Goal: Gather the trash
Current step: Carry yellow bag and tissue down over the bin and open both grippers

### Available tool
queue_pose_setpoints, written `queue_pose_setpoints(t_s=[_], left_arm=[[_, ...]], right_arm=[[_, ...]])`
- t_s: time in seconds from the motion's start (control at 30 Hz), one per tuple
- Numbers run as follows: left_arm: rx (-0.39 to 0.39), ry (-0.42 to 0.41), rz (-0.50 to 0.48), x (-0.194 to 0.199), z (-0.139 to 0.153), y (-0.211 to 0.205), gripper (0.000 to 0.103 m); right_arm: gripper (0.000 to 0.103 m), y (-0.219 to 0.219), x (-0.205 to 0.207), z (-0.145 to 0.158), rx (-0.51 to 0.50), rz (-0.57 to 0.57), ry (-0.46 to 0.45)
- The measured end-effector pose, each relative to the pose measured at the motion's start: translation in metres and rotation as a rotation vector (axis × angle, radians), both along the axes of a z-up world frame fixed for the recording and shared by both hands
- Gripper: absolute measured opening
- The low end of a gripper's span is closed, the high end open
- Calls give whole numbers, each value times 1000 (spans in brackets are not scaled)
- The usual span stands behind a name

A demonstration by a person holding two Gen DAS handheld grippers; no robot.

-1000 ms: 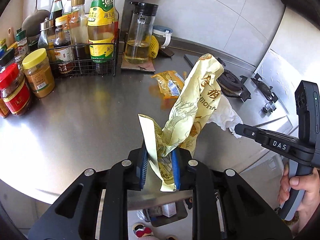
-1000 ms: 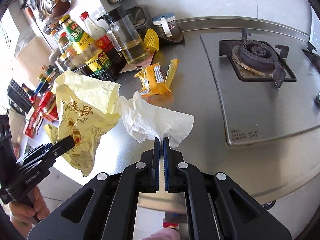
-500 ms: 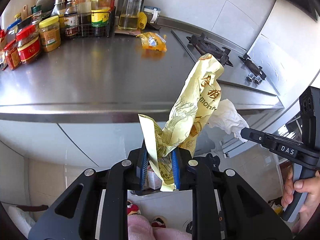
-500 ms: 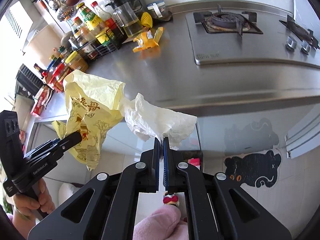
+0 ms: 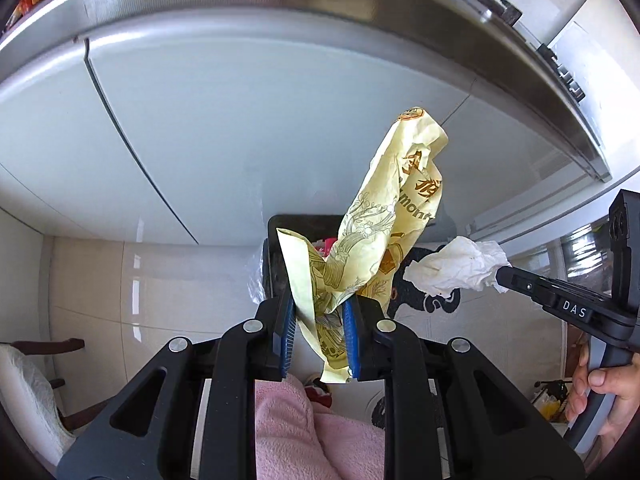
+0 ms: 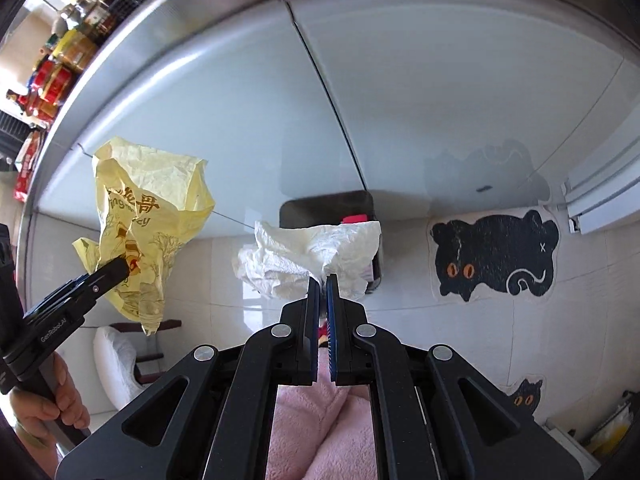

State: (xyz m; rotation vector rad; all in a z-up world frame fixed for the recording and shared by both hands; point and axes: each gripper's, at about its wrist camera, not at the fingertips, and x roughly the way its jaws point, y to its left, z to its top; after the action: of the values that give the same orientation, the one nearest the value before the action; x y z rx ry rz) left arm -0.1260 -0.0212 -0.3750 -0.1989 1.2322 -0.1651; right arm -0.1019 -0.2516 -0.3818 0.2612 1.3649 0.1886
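Note:
My left gripper [image 5: 318, 300] is shut on a crumpled yellow printed wrapper [image 5: 384, 216], held in the air in front of the white cabinet doors; it also shows in the right wrist view [image 6: 148, 224]. My right gripper [image 6: 323, 280] is shut on a crumpled white paper towel [image 6: 308, 256], which also shows in the left wrist view [image 5: 456, 268]. A dark trash bin [image 6: 332, 206] stands on the floor against the cabinet, just beyond both pieces of trash; the left wrist view shows it [image 5: 304, 228] mostly hidden behind the wrapper.
The steel counter edge [image 5: 360, 4] runs overhead. White cabinet doors [image 5: 240, 128] fill the background. A black cat-shaped mat [image 6: 496, 256] lies on the tiled floor to the right of the bin. A chair with a white cushion [image 5: 32, 384] stands at the left.
Both grippers have dropped from counter height to below the counter edge, carrying the wrapper and the paper towel. The floor and the trash bin have come into view.

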Motion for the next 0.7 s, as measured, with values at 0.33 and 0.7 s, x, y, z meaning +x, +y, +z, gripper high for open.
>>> queue_pose_setpoints(t_s=[0.33, 0.7], left_arm=[[43, 93, -5, 33, -116, -14, 19], [41, 111, -22, 66, -162, -26, 23]], right_arm=[[5, 23, 23, -115, -50, 60, 111], [9, 44, 49, -167, -44, 79, 164]])
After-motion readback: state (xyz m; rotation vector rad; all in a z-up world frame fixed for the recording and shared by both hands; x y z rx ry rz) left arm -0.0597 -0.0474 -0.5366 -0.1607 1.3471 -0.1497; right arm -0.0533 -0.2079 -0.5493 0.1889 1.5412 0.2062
